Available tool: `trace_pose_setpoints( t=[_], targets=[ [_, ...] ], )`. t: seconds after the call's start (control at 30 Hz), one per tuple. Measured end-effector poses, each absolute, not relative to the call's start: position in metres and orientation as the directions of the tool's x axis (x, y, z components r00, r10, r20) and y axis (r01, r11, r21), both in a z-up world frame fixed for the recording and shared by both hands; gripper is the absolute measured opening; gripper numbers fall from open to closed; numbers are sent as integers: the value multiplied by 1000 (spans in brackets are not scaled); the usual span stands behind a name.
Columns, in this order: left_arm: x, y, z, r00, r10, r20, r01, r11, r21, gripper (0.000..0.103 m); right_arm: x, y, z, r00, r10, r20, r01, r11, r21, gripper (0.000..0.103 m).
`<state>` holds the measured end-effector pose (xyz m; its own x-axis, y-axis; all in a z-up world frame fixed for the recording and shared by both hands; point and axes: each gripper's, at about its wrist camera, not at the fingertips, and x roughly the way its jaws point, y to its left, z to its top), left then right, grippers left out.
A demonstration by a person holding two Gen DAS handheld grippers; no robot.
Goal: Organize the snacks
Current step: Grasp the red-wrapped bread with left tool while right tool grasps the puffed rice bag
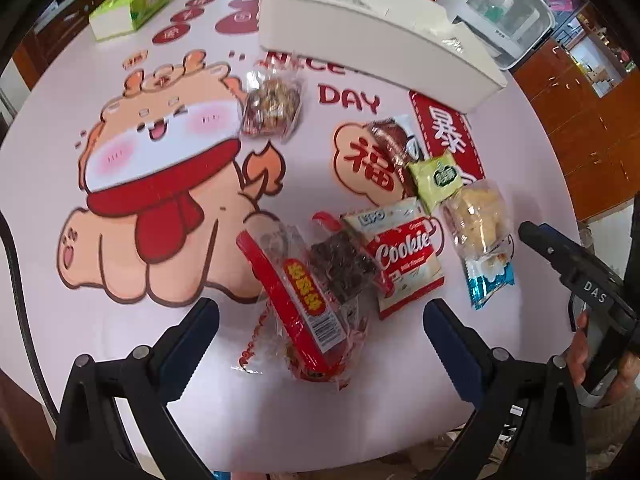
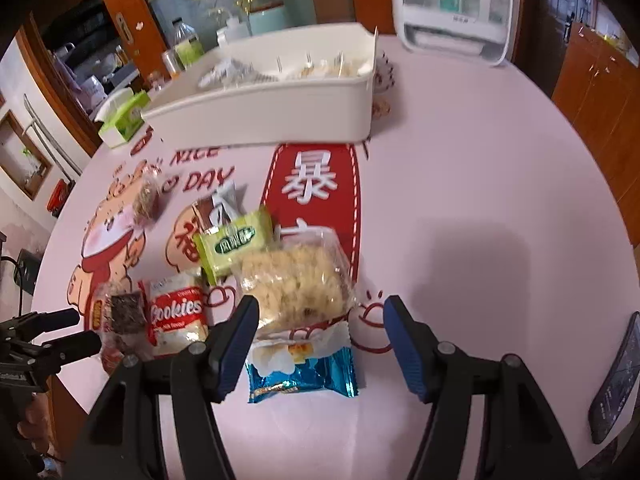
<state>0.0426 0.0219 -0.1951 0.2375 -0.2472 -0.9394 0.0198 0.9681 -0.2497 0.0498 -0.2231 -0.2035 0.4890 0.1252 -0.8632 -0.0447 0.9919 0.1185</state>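
Fingers (image 2: 240,340) apart; snacks (image 2: 280,70) in white bin (image 2: 260,116).

We noted the white bin (image 2: 272,112) upright, wrapped snacks inside. Nearer than it lay loose packets flat: a red-and-white cookie pack (image 2: 178,314) touching a dark bar (image 2: 127,312), a green packet (image 2: 236,242) overlapping a clear-wrapped puffed-rice cake (image 2: 296,284), and nearest, a blue packet (image 2: 300,372).
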Motion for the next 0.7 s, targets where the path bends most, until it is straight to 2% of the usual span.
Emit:
trace_pose_setpoints(
  t=[0.13, 0.3, 0.47, 0.7],
  targets=[
    [45, 27, -207, 216, -245, -945, -17, 967, -254, 102, 56, -223, -218, 440, 159, -884, -30, 986, 163, 65],
    [49, 31, -221, 186, -229, -956, -53, 969, -242, 100, 63, -213, -228, 432, 142, -891, -55, 990, 132, 65],
    [51, 35, -232, 149, -252, -956, -74, 961, -265, 90, 69, -204, -232, 431, 124, -894, -81, 992, 98, 79],
    [62, 34, -229, 172, -280, -944, -58, 954, -294, 90, 76, -191, -249, 400, 91, -912, -113, 992, 49, 81]
  ],
)
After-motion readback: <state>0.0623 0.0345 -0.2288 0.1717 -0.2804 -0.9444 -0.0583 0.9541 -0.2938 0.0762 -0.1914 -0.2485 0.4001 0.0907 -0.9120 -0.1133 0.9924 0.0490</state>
